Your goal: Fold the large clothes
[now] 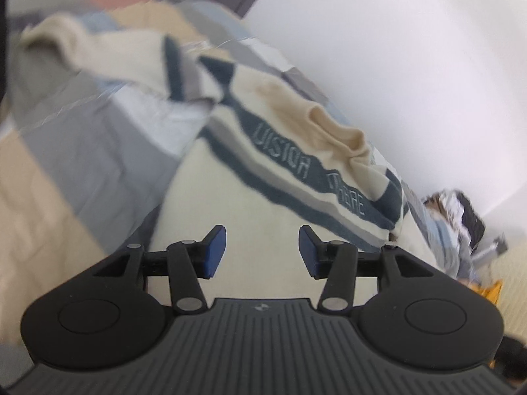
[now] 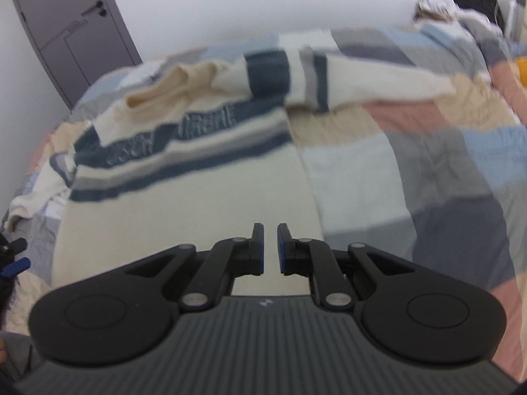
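Sweater (image 1: 263, 204) lies spread flat on the bed (image 1: 82, 171), collar at 1 o'clock, one sleeve (image 2: 362, 82) out at 2 o'clock. Left gripper (image 1: 262, 251) released, empty. Right gripper (image 2: 270, 250) nearly clenched, gripping nothing. Judged: spreading done, folding not begun. Next: grasp sleeve, fold inward.

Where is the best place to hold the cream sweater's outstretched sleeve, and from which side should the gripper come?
Probably the cuff end of the sleeve. It lies flat, stretched away from the sweater over the quilt, so come from above and pinch its free edge.
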`<state>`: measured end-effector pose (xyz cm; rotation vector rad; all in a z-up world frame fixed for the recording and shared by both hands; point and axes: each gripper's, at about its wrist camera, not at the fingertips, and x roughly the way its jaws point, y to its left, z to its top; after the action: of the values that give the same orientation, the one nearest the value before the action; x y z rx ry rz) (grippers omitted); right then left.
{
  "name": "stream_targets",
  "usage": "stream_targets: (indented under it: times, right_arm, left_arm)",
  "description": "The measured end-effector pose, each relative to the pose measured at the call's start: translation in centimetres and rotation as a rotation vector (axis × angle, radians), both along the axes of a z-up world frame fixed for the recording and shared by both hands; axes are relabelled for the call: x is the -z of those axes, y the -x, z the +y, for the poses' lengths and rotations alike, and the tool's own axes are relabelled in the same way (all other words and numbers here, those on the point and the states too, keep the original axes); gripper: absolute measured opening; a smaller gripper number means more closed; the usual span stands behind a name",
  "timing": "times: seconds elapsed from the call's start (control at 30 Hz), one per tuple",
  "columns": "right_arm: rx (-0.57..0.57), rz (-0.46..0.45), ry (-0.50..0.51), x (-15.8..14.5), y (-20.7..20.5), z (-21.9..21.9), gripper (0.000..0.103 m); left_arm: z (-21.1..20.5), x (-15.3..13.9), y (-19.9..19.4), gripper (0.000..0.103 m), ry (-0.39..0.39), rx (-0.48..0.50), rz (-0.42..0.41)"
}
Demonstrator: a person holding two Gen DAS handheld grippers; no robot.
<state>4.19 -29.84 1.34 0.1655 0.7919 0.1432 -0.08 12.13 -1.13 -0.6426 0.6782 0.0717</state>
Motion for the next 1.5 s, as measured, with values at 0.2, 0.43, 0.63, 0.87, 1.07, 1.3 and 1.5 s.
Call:
stream_targets:
  times: [0.2, 0.43, 0.63, 0.87, 1.07, 1.3, 1.5]
  right_arm:
    - [-0.055, -0.069, -0.051, 0.3, -1.4, 3.2, 0.013]
    - [-0.087, -0.108, -0.052, 3.5, -4.0, 6.9, 0.013]
    - [-0.091, -0.098, -0.007, 6.7, -6.7, 7.9, 0.013]
    - [-0.094, -0.070, 0.022, 9.1, -9.3, 8.9, 0.013]
    - [-0.095, 0.014, 0.075, 11.9, -11.2, 9.7, 0.012]
    - [-0.097, 0.023, 0.088, 12.6, -11.3, 9.9, 0.012]
    - [-0.005, 0.061, -0.128, 11.9, -11.4, 7.1, 0.067]
  left_arm:
    - [-4.1, -0.7, -3.9, 0.055, -0.135, 0.100, -0.041]
    - [-6.7, 3.2, -9.0, 0.055, -0.214, 0.192, 0.000]
    - [-5.6, 6.9, -12.0, 0.055, -0.200, 0.193, 0.043]
    - [-5.5, 8.9, -14.5, 0.055, -0.264, 0.216, 0.045]
    - [-5.6, 11.0, -15.5, 0.055, -0.280, 0.240, 0.083]
    - [-6.6, 10.9, -14.6, 0.055, -0.321, 0.262, 0.070]
    - [-6.8, 10.8, -13.9, 0.055, -0.318, 0.256, 0.071]
